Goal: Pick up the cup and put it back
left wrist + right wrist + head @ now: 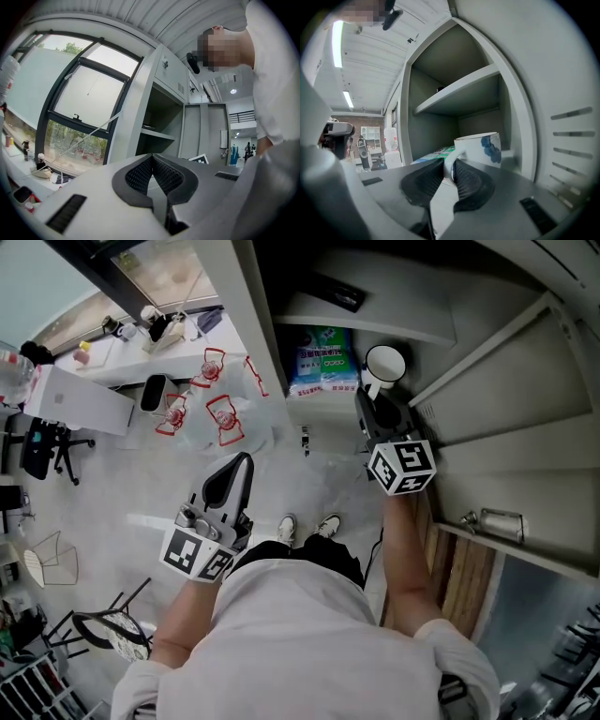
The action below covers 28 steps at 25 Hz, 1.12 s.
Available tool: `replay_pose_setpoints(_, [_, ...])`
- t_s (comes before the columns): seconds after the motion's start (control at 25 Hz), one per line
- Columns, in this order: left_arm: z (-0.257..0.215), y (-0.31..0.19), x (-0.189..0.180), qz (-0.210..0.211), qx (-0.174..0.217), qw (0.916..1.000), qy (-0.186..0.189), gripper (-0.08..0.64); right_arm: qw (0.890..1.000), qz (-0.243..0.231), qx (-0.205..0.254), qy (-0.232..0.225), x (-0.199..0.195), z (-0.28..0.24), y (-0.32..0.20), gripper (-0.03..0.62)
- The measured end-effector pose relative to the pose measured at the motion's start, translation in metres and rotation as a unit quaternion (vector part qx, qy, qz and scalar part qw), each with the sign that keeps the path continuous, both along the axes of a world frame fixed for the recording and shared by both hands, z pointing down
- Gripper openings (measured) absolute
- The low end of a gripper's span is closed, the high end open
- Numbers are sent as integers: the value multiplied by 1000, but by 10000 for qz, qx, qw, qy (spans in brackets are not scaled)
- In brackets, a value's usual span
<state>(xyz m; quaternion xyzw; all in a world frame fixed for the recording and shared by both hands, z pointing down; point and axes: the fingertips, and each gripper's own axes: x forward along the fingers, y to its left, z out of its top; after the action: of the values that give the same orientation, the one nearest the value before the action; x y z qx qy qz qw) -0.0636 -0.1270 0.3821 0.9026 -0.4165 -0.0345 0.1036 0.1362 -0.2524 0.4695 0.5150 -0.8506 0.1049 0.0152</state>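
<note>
A white cup (385,363) with a blue flower print (480,147) stands on a shelf inside the grey cabinet (441,334). My right gripper (368,396) reaches into that shelf from the front. Its pads hold the cup's white handle (450,161) between them, shut on it, and the cup stands upright. My left gripper (246,459) hangs by the person's left side, away from the cabinet. In the left gripper view it (152,157) points level past the window, its jaws shut with nothing between them.
A blue-green packet (323,362) lies on the same shelf, left of the cup. A dark flat thing (337,292) rests on the shelf above. The cabinet door (506,427) stands open at the right. A desk (112,381) and red wire frames (220,413) are at the left.
</note>
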Motion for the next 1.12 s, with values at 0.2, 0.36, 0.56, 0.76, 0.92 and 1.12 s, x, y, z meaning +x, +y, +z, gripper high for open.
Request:
replay_pose_setpoints(0.2, [0,3,-7,-107,-16,9999,-53,20,9998,-84,132,-109,1,-3,0,60])
replay_pose_setpoints(0.36, [-1,6,-12,-173,-54,9998,-84,20,9988,-122,290,-366,4,-10,0,57])
replay_pose_setpoints(0.56, [0,7,-17,-265,-67,9996,-102,20,9979,-197,418,-459,1,-18,-2,54])
replay_pose_setpoints(0.76, [1,8,-16,-255,-87,9996,-70,20,9962,-309,557,-595,-3,-34,3,54])
replay_pose_setpoints(0.92, [0,6,-14,-227,-37,9997,-10,20,9944,-421,757,-614,-6,-57,16,55])
replay_pose_setpoints(1.12, [-2,3,-9,-110,15,9999,88,20,9929,-518,902,-581,-7,-81,40,55])
